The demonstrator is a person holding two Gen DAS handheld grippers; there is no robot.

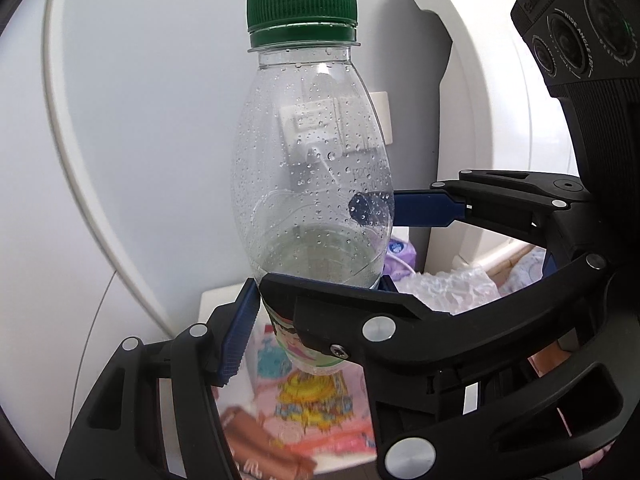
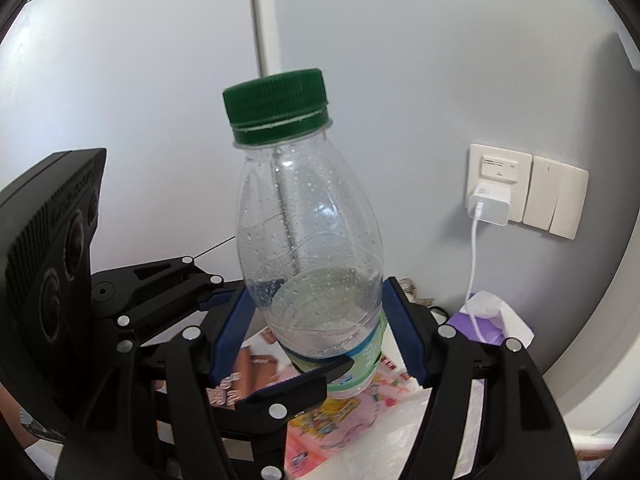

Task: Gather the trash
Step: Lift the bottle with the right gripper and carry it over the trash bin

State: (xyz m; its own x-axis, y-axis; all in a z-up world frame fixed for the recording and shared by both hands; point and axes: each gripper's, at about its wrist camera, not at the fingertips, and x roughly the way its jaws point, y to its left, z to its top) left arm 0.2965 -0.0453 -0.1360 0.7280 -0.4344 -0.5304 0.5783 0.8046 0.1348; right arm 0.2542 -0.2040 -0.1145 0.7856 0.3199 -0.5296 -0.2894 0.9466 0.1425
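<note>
bottle (image 1: 312, 168) centre frame: light, slick, crushable | left gripper (image 1: 316, 300), right gripper (image 2: 316, 320) both clamp your bottle's lower body | squeeze gently

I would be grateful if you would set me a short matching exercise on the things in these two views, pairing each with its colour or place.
Things:
1. bottle cap
2. bottle
3. charger
4. tissue pack

Descriptions:
A. plugged into the wall socket
B. purple, with white tissue sticking out
C. dark green
D. clear, with droplets inside, held between blue pads

Pairs: 1-C, 2-D, 3-A, 4-B
</note>
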